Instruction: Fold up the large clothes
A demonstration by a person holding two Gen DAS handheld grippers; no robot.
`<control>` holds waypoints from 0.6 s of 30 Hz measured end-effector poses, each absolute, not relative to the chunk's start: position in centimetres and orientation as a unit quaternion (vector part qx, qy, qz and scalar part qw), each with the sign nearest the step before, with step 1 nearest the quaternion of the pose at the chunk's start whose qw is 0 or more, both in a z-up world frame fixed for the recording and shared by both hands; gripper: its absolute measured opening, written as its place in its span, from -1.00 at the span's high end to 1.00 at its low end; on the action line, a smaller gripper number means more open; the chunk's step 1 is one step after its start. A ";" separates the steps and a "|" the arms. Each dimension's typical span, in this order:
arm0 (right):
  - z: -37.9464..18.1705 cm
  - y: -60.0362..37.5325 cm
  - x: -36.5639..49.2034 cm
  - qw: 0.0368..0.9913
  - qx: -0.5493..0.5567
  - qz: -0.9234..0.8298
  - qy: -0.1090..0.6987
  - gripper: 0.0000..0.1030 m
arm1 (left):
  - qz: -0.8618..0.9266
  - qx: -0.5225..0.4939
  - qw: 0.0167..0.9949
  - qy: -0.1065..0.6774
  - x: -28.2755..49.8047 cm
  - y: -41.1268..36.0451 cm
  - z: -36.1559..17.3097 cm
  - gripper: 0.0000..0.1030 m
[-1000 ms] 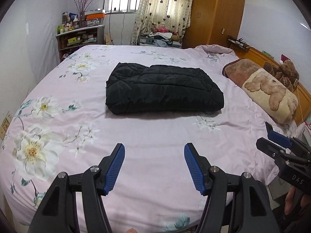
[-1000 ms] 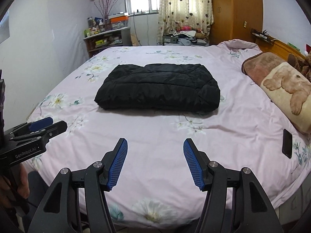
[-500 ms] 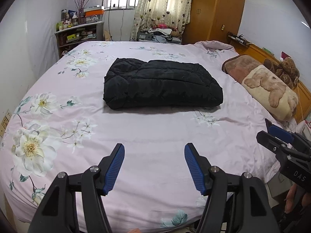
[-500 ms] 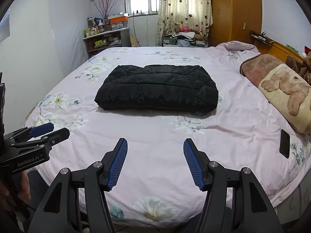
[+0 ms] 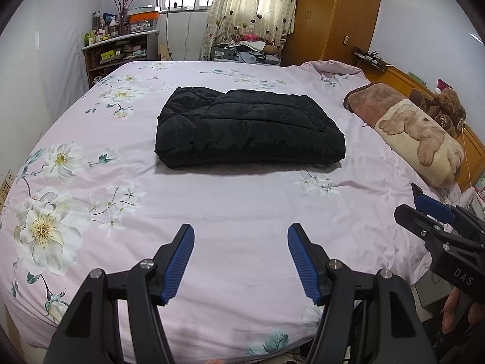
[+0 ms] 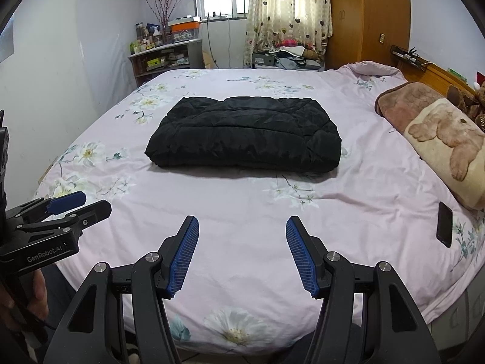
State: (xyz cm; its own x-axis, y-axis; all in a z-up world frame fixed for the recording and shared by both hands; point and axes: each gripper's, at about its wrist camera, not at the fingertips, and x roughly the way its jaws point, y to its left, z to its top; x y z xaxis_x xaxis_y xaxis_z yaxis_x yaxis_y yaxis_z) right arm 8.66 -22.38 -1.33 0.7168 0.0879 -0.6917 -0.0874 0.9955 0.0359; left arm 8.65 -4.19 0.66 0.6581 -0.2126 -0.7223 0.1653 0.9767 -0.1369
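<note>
A black quilted jacket point(image 5: 248, 127) lies folded into a flat rectangle in the middle of the bed; it also shows in the right wrist view point(image 6: 245, 133). My left gripper point(image 5: 241, 233) is open and empty, held over the bed's near edge, well short of the jacket. My right gripper point(image 6: 242, 224) is open and empty, at the same distance from the jacket. Each gripper shows at the edge of the other's view: the right one point(image 5: 430, 209) and the left one point(image 6: 72, 203).
The bed has a pink floral sheet point(image 5: 91, 182). A bear-print pillow point(image 5: 421, 139) and a brown teddy bear point(image 5: 448, 109) lie along the right side. A black phone point(image 6: 444, 224) lies on the sheet at the right. A shelf point(image 5: 118, 48) and wardrobe point(image 5: 333, 15) stand behind.
Both grippers have drawn back and risen slightly from the bed; the jacket looks a bit farther away. The jaws stayed open. The jacket has not moved.
</note>
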 end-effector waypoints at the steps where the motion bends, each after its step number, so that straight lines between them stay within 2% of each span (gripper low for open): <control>1: -1.4 -22.4 8.6 0.927 0.001 0.048 0.373 -0.17 | -0.103 -0.028 0.910 0.400 8.6 -4.3 0.7 -0.29; 18: -2.2 -22.7 8.6 0.924 -0.001 0.049 0.378 -0.17 | -0.107 -0.022 0.911 0.398 8.4 -4.7 1.0 -0.33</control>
